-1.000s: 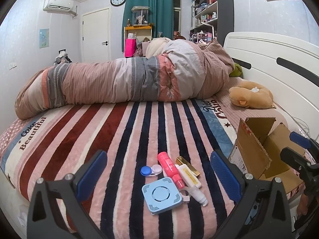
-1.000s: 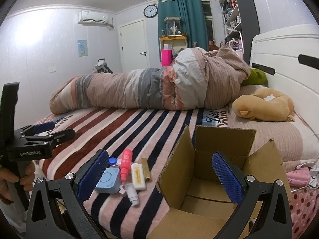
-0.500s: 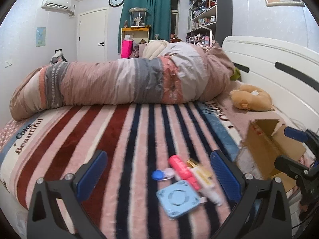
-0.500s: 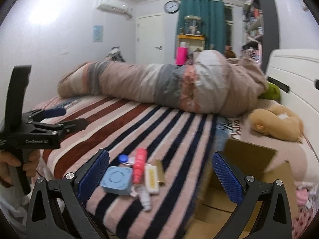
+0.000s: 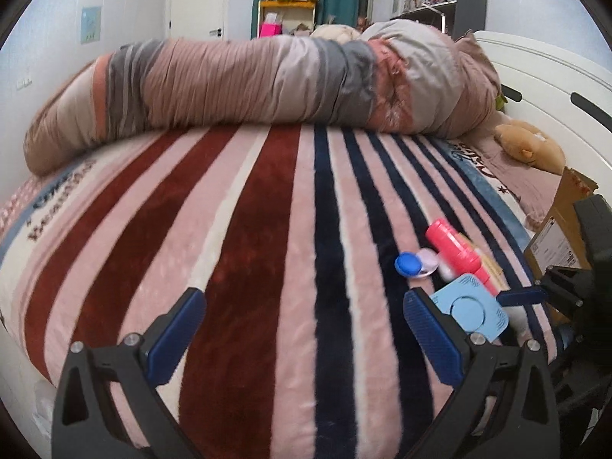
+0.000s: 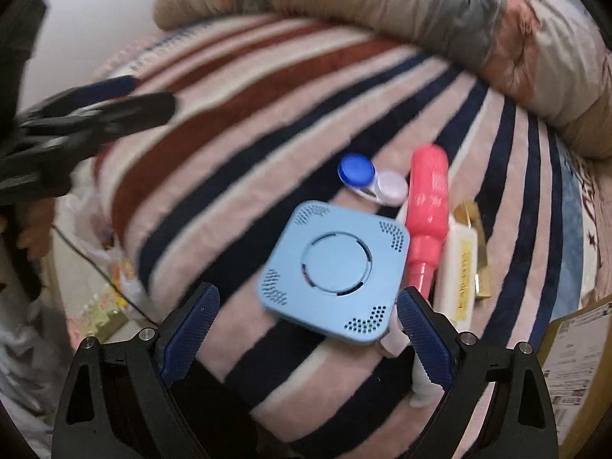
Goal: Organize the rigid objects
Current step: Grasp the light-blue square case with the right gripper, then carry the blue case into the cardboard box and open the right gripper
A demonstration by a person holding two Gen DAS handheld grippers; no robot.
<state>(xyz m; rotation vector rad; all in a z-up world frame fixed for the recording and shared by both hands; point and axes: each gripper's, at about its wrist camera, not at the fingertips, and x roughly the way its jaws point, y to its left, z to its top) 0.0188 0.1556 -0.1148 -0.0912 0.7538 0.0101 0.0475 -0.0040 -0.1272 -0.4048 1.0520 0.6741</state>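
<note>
A light blue square device (image 6: 334,269) lies on the striped blanket just ahead of my open, empty right gripper (image 6: 306,331). Beside it lie a pink tube (image 6: 427,206), a blue-and-white contact lens case (image 6: 373,181), a white tube (image 6: 461,264) and a gold box (image 6: 476,229). In the left wrist view the same cluster sits at the right: blue device (image 5: 470,308), pink tube (image 5: 455,250), lens case (image 5: 413,264). My left gripper (image 5: 306,338) is open and empty over bare blanket, left of the cluster. The right gripper (image 5: 535,294) shows there beside the device.
A cardboard box (image 5: 562,225) stands at the bed's right side, its corner also in the right wrist view (image 6: 577,359). A rolled duvet (image 5: 267,84) lies across the back, a plush toy (image 5: 529,145) near the headboard (image 5: 554,88). The bed edge drops to a cluttered floor (image 6: 107,306).
My right gripper has swung left from the cardboard box and dropped down over the blue device. My left gripper has shifted left and lower, so the cluster now sits to its right.
</note>
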